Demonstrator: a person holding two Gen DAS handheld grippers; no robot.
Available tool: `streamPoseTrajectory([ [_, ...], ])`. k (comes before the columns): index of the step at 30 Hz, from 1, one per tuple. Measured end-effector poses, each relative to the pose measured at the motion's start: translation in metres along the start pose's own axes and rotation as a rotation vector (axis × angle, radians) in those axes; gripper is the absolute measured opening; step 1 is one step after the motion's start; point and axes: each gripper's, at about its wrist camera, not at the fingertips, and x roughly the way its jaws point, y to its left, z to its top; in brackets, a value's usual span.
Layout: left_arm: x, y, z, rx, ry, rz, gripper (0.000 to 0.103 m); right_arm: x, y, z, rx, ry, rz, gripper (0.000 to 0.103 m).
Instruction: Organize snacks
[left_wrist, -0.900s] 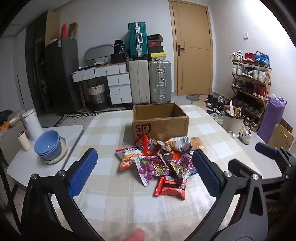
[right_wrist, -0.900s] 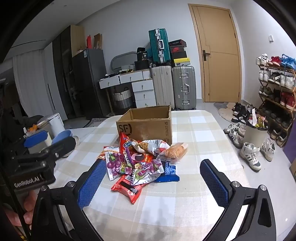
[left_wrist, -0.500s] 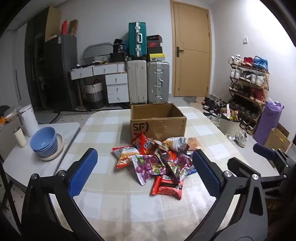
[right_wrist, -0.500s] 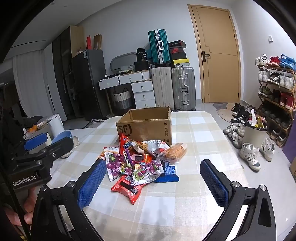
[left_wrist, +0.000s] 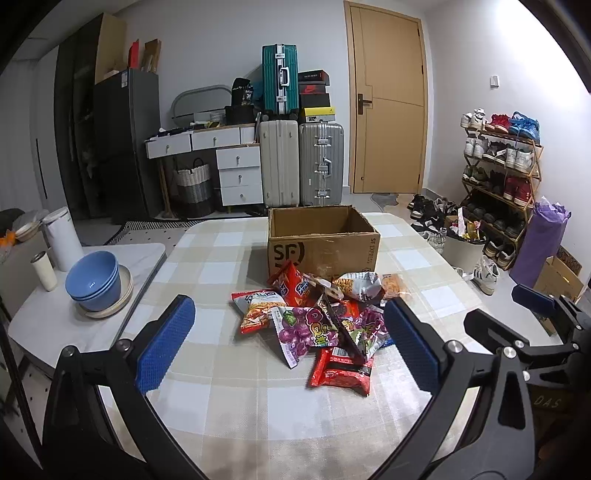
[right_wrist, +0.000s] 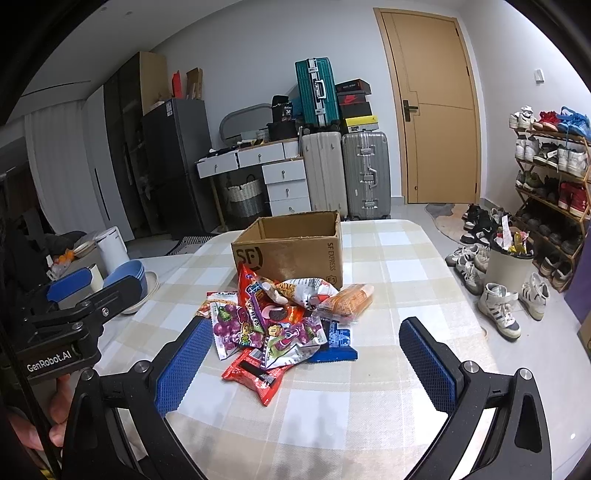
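A heap of snack packets (left_wrist: 325, 317) (right_wrist: 284, 325) lies on the checked tablecloth, just in front of an open cardboard box (left_wrist: 321, 240) (right_wrist: 291, 251) with nothing visible inside. A red packet (left_wrist: 343, 371) (right_wrist: 255, 376) sits nearest me, a purple candy bag (left_wrist: 303, 328) (right_wrist: 229, 328) beside it. My left gripper (left_wrist: 291, 339) hovers open short of the heap, nothing between its blue pads. My right gripper (right_wrist: 306, 360) is open too, level with the heap's near edge. Each gripper shows at the side of the other's view.
Stacked blue bowls (left_wrist: 94, 280) on a plate, a white kettle (left_wrist: 62, 238) and a cup stand on the side table at left. Past the table's right edge are a bin (right_wrist: 509, 264), loose shoes and a shoe rack (left_wrist: 498, 177). Suitcases and drawers stand behind.
Both views have shifted only slightly; the left gripper's view has drifted a little so the heap sits closer to centre. Both grippers stay open and nothing on the table has moved.
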Motion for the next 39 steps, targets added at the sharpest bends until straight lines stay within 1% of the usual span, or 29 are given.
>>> streamPoseTrajectory([
  [21,0.002,-0.002,-0.005,0.002,0.013,-0.015,0.102,0.002,0.001,0.000,0.005,-0.005,-0.001,0.103],
  [27,0.002,-0.003,-0.007,0.002,0.017,-0.005,0.102,0.002,0.003,0.000,0.004,0.000,0.000,0.103],
  [36,0.007,0.000,-0.008,-0.007,0.037,-0.009,0.102,0.004,0.002,-0.003,0.013,0.003,0.005,0.103],
  [39,0.010,0.002,-0.009,-0.020,0.051,0.003,0.102,0.004,0.002,-0.003,0.012,0.003,0.005,0.103],
])
